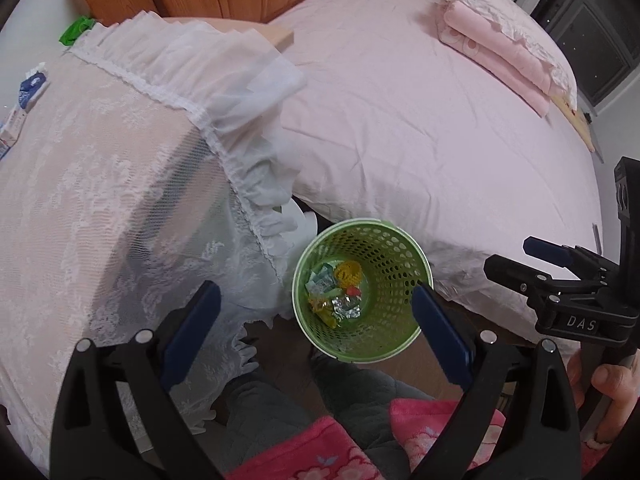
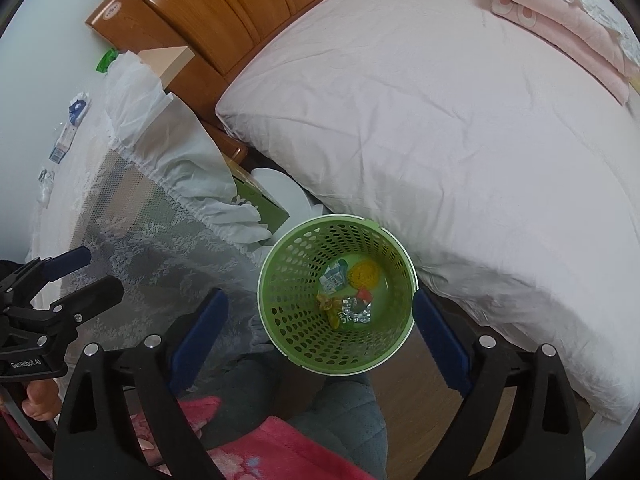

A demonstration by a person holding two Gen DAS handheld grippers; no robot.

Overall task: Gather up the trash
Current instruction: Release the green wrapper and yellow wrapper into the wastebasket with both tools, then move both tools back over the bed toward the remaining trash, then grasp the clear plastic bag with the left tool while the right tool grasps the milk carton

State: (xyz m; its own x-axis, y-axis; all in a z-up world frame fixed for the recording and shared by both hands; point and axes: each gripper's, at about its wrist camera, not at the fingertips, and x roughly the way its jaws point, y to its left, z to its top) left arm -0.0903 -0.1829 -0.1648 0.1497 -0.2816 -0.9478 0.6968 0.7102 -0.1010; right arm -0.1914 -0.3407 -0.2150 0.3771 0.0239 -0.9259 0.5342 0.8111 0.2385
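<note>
Green basket sitting on the floor between the bed and the lace-covered worktop, wrappers lying at its bottom. Right gripper hanging over the basket, released, nothing between its jaws. Left gripper likewise hanging spread and empty.

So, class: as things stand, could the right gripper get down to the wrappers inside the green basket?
Probably yes. The right gripper hangs open above the green basket, whose mouth is uncovered, and the wrappers lie exposed at the bottom.
</note>
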